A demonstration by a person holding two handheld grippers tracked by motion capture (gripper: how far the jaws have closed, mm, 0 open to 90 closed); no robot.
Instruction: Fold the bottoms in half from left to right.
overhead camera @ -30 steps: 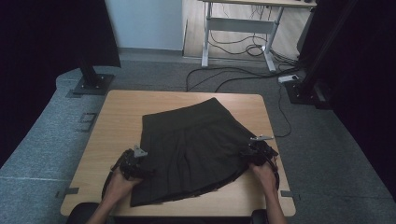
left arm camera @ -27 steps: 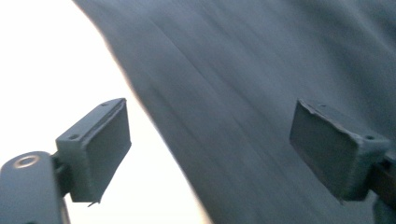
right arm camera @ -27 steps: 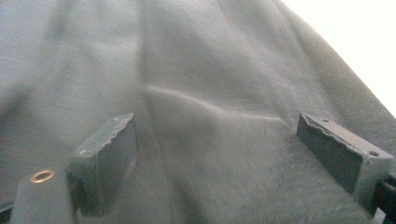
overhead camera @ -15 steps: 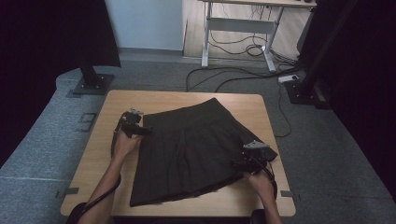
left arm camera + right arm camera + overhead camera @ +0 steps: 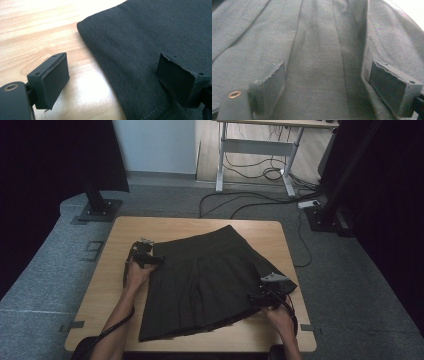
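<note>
On table [image 5: 200, 227], black skirt [image 5: 205, 280], open tongs [image 5: 142, 260]

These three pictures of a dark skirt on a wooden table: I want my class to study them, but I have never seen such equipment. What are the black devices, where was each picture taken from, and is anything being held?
A person sits at a wooden table and holds a hand tool with two jaws in each hand. The high view looks down from above the person's side. The left gripper is at the waistband corner of the dark pleated skirt that lies flat on the table. The right gripper is at the skirt's right edge near the hem.

The other two pictures come from small cameras riding on the tools, looking along their jaws. In the left gripper view the jaws stand apart astride the skirt's edge, which they do not pinch. In the right gripper view the jaws stand apart over the pleats. Nothing is held.
</note>
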